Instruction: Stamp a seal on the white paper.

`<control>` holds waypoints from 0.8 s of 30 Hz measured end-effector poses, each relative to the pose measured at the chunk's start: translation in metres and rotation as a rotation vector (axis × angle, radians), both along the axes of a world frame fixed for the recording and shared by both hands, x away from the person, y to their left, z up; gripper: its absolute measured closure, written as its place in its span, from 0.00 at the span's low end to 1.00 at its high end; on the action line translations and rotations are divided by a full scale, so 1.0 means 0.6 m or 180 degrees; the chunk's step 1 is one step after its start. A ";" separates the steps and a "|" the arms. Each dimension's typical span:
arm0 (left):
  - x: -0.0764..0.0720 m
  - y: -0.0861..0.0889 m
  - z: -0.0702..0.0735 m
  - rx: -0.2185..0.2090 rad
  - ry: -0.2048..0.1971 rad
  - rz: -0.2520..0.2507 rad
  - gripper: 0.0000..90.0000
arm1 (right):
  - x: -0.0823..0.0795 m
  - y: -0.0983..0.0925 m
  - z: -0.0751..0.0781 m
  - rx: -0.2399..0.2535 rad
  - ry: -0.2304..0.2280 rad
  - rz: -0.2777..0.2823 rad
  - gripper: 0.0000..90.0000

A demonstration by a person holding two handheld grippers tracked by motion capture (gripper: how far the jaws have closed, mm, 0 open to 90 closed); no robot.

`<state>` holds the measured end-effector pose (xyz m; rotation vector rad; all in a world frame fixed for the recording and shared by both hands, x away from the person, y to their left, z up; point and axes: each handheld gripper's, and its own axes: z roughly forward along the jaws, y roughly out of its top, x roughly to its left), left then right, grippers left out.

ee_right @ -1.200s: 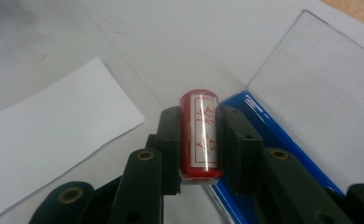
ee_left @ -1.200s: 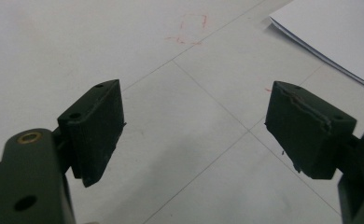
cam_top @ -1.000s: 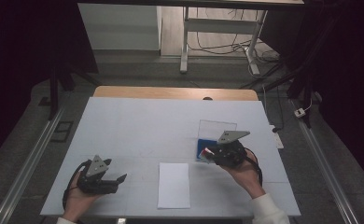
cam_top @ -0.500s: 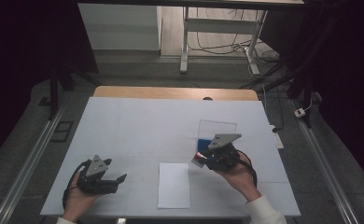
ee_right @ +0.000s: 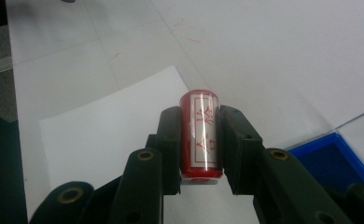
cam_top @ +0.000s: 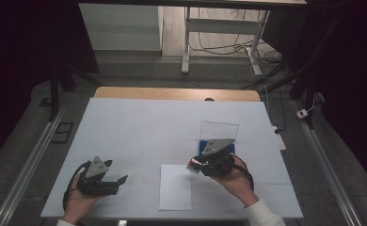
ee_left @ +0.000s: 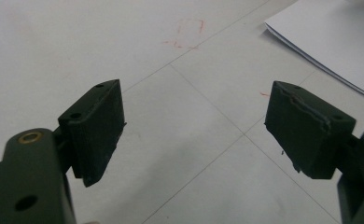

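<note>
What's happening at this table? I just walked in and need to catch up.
A person works at a white table with a gripper in each hand. The right gripper is shut on a red cylindrical stamp with a white label, held near a white sheet of paper, with a blue ink pad tray just beside it. The left gripper sits open with nothing between its jaws, off to the paper's left.

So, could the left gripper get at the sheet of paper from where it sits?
Probably yes. The left gripper is open and holds nothing, and bare table lies between it and the sheet of paper. The right gripper, shut on the red stamp, hovers by the sheet's far corner, leaving the near edge free.
</note>
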<state>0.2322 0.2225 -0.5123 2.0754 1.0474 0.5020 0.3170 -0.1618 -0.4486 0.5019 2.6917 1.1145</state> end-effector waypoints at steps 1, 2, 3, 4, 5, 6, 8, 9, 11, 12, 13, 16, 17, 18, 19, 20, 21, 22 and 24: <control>0.000 0.000 0.000 -0.0002 -0.0002 0.0001 0.22 | -0.001 0.003 -0.001 0.0000 0.0011 0.0006 0.78; 0.000 0.000 0.000 -0.0004 -0.0001 0.0005 0.22 | -0.002 0.005 -0.002 -0.0006 0.0002 0.0026 0.78; 0.000 0.000 0.001 -0.0005 -0.0003 0.0004 0.22 | -0.004 0.007 -0.002 -0.0006 0.0006 0.0041 0.78; 0.000 0.000 0.000 -0.0004 -0.0001 0.0003 0.22 | -0.005 0.009 -0.003 -0.0012 0.0011 0.0054 0.78; 0.000 -0.001 0.000 -0.0003 0.0000 0.0005 0.22 | -0.006 0.011 -0.003 -0.0016 0.0013 0.0075 0.78; 0.000 0.000 0.000 -0.0001 0.0003 0.0008 0.22 | -0.008 0.013 -0.004 -0.0026 0.0028 0.0085 0.78; 0.001 0.000 0.000 -0.0004 0.0011 0.0004 0.22 | -0.009 0.018 -0.005 -0.0038 0.0026 0.0122 0.78; 0.001 0.000 0.000 -0.0006 0.0013 0.0004 0.22 | -0.011 0.021 -0.007 -0.0038 0.0035 0.0138 0.78; 0.000 0.000 0.000 -0.0008 0.0014 0.0004 0.22 | -0.012 0.025 -0.009 -0.0053 0.0025 0.0172 0.78; 0.000 0.000 0.000 -0.0008 0.0014 0.0003 0.22 | -0.014 0.027 -0.009 -0.0071 0.0040 0.0175 0.78; 0.000 -0.001 0.000 -0.0008 0.0015 0.0007 0.22 | -0.015 0.029 -0.010 -0.0084 0.0044 0.0193 0.78; 0.000 -0.002 0.000 -0.0008 0.0017 0.0000 0.22 | -0.019 0.037 -0.013 -0.0079 0.0047 0.0242 0.78; 0.001 -0.002 0.000 -0.0006 0.0014 -0.0006 0.22 | -0.020 0.040 -0.013 -0.0084 0.0050 0.0256 0.78; 0.000 -0.002 0.001 -0.0006 0.0012 -0.0009 0.22 | -0.021 0.043 -0.014 -0.0092 0.0051 0.0272 0.78; 0.000 -0.002 0.001 -0.0007 0.0011 -0.0011 0.22 | -0.022 0.046 -0.014 -0.0099 0.0058 0.0285 0.78; 0.000 -0.002 0.001 -0.0006 0.0012 -0.0010 0.22 | -0.023 0.049 -0.014 -0.0105 0.0059 0.0302 0.78; 0.001 -0.002 0.001 -0.0006 0.0012 -0.0009 0.22 | -0.024 0.052 -0.016 -0.0091 0.0061 0.0310 0.78; 0.001 -0.002 0.001 -0.0006 0.0012 -0.0009 0.22 | -0.025 0.055 -0.016 -0.0102 0.0061 0.0318 0.78; 0.000 -0.002 0.001 -0.0007 0.0013 -0.0012 0.22 | -0.026 0.061 -0.016 -0.0116 0.0055 0.0348 0.78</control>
